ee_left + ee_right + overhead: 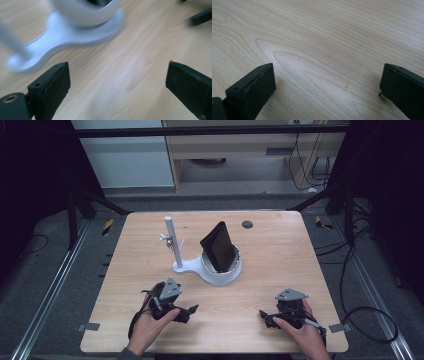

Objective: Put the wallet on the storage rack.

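Currently both claws are resting low on the counter at its near edge, each gaping wide with nothing between the jaws: left claw at about 7 o'clock from the counter's middle, right claw at about 5 o'clock.

Wallet, black and folded, is standing on edge, leaning, in the white cup just past the counter's middle. The cup is sharing a white base with an upright post at its 9 o'clock; small keys seem to be hanging there, too small to be sure.

Judging handling: wallet is looking light, fairly stiff across its faces, soft at the fold, smooth and possibly slippery. Best hold is probably the upper corner standing proud of the cup, pinching across both flat faces. The stand is looking light too, so a skewed pull may be dragging or tipping it; lifting straight up seems wiser.
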Demonstrator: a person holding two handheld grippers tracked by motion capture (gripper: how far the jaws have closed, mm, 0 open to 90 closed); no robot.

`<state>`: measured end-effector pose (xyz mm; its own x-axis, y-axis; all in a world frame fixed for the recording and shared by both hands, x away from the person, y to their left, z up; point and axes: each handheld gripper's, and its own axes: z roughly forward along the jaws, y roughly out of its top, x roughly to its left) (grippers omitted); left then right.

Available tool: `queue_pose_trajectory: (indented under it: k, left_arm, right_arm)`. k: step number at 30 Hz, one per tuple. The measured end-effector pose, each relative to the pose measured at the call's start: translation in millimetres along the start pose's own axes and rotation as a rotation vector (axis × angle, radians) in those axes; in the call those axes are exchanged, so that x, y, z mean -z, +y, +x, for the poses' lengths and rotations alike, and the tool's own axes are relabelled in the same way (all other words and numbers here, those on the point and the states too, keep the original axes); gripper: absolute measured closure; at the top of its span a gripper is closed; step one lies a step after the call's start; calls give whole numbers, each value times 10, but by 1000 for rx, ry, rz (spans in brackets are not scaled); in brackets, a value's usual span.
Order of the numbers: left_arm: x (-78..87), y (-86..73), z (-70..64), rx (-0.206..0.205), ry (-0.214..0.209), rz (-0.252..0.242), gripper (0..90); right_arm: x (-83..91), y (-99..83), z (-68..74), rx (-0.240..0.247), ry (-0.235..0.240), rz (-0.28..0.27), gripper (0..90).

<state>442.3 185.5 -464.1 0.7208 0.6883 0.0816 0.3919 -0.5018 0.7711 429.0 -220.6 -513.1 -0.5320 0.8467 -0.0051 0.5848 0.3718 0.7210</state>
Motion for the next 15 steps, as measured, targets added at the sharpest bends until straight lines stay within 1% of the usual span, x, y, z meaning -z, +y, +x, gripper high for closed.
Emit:
queue_pose_trajectory:
  k: [1,2,3,4,5,6,7,8,9,10,11,12,14,15]
  left_arm:
    - [-5,-59,49,18,10,3,66]
    - [-10,-159,163,55,24,24,68]
    - [-10,-159,163,55,24,24,68]
    - [-11,-209,242,59,51,39,68]
    - [-13,-249,306,71,77,44,68]
    - [-14,-288,372,95,91,45,68]
    - [-14,-323,432,123,96,44,68]
    - [-12,-356,488,140,103,50,68]
    - [-11,-385,533,152,119,58,68]
    - [-12,-417,580,150,144,69,69]
    - [-30,-453,629,154,155,86,68]
    - [-30,-453,629,154,155,86,68]
    - [-72,-495,682,181,151,114,68]
    - [-94,-507,694,187,149,124,68]
  right_arm:
    - [-3,2,-11,6,5,0,3]
    - [-14,12,-34,11,8,-2,3]
    - [-14,12,-34,11,8,-2,3]
    - [-21,18,-44,6,5,-1,3]
    - [-35,32,-64,1,0,-1,3]
    - [-45,42,-79,-1,-3,-2,3]
    - [-53,50,-91,-4,-4,-1,3]
    - [-62,58,-101,-6,-11,-2,4]
    - [-68,63,-108,-10,-12,-2,4]
    - [-74,68,-106,-17,-12,-2,4]
    - [-75,70,-106,-18,-14,-2,4]
    - [-75,70,-106,-18,-14,-2,4]
    - [-74,69,-104,-19,-15,-2,4]
    - [-72,67,-105,-15,-18,-3,4]
